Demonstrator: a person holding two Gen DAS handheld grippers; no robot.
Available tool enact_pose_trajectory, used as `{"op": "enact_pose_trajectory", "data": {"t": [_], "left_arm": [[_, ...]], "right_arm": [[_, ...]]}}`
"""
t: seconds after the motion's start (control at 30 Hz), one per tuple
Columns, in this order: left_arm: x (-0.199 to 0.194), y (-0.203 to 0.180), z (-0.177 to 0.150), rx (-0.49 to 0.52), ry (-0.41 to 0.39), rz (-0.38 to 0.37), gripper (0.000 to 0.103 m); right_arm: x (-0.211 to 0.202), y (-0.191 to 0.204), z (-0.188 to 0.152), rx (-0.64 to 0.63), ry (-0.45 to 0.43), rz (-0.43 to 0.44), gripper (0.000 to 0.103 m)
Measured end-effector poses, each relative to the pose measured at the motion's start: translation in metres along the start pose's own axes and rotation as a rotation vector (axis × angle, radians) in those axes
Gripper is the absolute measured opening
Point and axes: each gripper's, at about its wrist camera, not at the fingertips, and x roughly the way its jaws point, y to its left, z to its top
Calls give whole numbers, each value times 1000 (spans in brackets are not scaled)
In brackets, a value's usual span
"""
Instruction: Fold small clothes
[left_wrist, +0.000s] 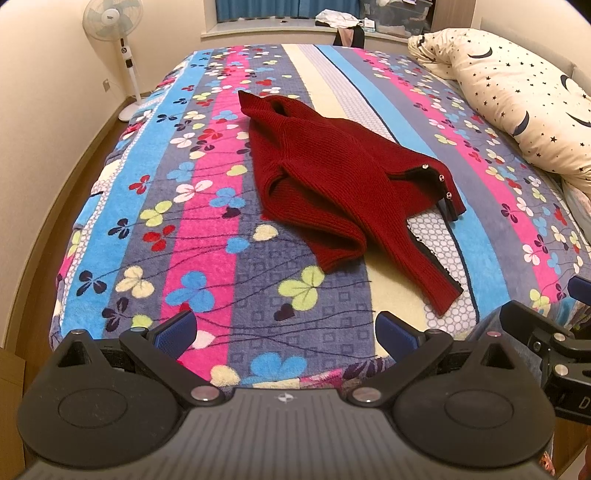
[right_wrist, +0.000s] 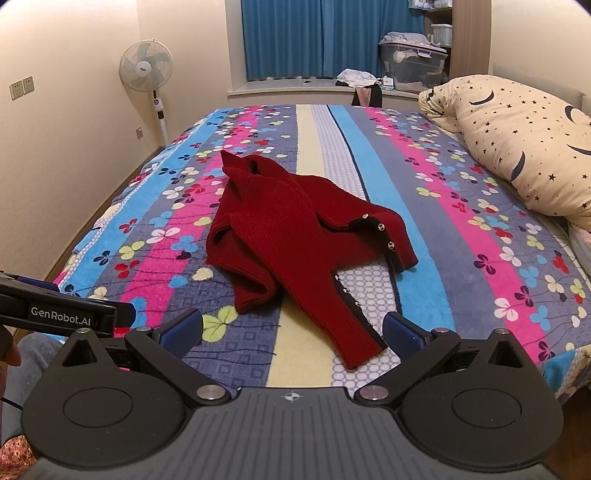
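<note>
A small dark red knitted cardigan (left_wrist: 332, 177) with metal buttons lies rumpled on the striped flowery blanket (left_wrist: 207, 229). It also shows in the right wrist view (right_wrist: 291, 236). My left gripper (left_wrist: 286, 334) is open and empty, held over the near edge of the bed, short of the cardigan. My right gripper (right_wrist: 291, 328) is open and empty, its right fingertip (right_wrist: 397, 332) close beside the cardigan's nearest sleeve end. The left gripper's body shows at the left of the right wrist view (right_wrist: 59, 314).
A star-and-moon pillow (left_wrist: 517, 92) lies along the bed's right side. A standing fan (left_wrist: 118, 33) is by the left wall. A windowsill with clothes and a storage box (right_wrist: 410, 66) is beyond the bed's far end. Blue curtains (right_wrist: 325, 37) hang behind.
</note>
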Motion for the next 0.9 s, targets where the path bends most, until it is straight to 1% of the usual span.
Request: {"op": "enact_pose_trajectory", "data": {"t": [0.2,0.37,0.5,0.6,0.73,0.83,0.87,0.9], "left_arm": [[8,1,-3,1,11,0,103],[17,0,3,5,26,-1,103],[26,0,10,7,21,7,103],[40,-5,20,17,14,7,103],[72,-21,42,36,8,-39,103],[108,-45,60,78,-4,-91,103],[124,-55,67,91,24,-119,103],[141,-63,72,89,62,-163,103]], "right_arm": [[3,0,-3,4,10,2,102],[8,-2,-1,16,13,1,102],[17,-10,6,38,12,-19,102],[30,-23,10,66,10,-60,102],[51,-46,11,116,29,-123,102],[67,-70,11,169,59,-163,102],[71,-77,11,186,68,-171,102],[74,-84,10,203,76,-177,102]]}}
